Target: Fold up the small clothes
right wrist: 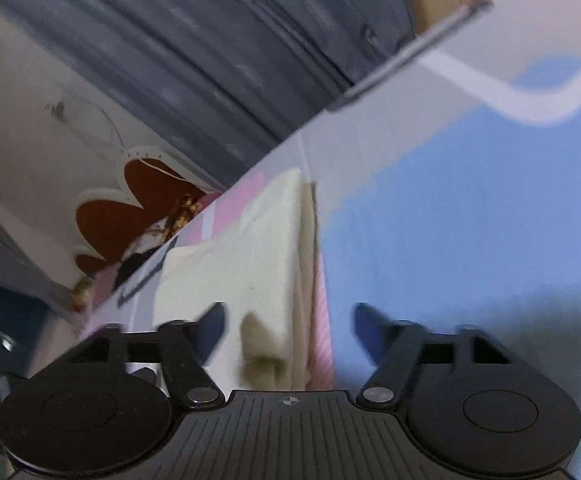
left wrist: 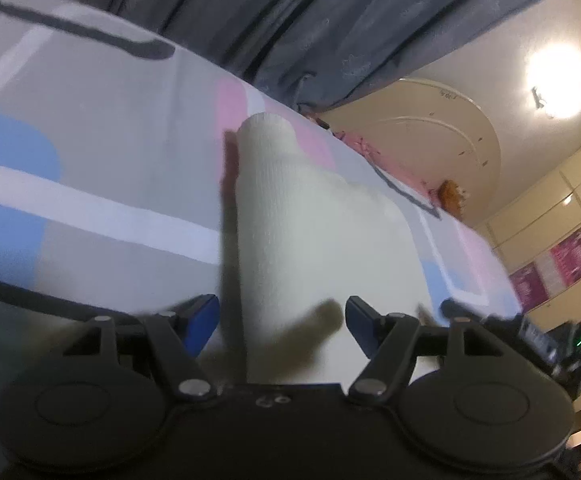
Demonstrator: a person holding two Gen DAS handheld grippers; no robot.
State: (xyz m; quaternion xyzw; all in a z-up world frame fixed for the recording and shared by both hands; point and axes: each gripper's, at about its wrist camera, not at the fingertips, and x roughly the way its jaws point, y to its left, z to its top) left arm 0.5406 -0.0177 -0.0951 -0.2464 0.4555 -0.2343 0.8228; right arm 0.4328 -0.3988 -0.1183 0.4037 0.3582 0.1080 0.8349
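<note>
A cream garment (left wrist: 314,232) lay folded on a bed sheet (left wrist: 102,168) patterned in grey, blue, pink and white. Grey curtains (left wrist: 290,20) hung behind; a ceiling lamp (left wrist: 554,80) glowed. Left gripper (left wrist: 280,320) and right gripper (right wrist: 290,334) fingers stood wide, holding nothing.

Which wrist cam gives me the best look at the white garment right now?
The left wrist view. There the white garment fills the middle of the frame, its ribbed knit and rounded far end visible on the patterned bedsheet. The right wrist view shows the garment more blurred and edge-on, mainly its long folded side running between the open jaws.
</note>
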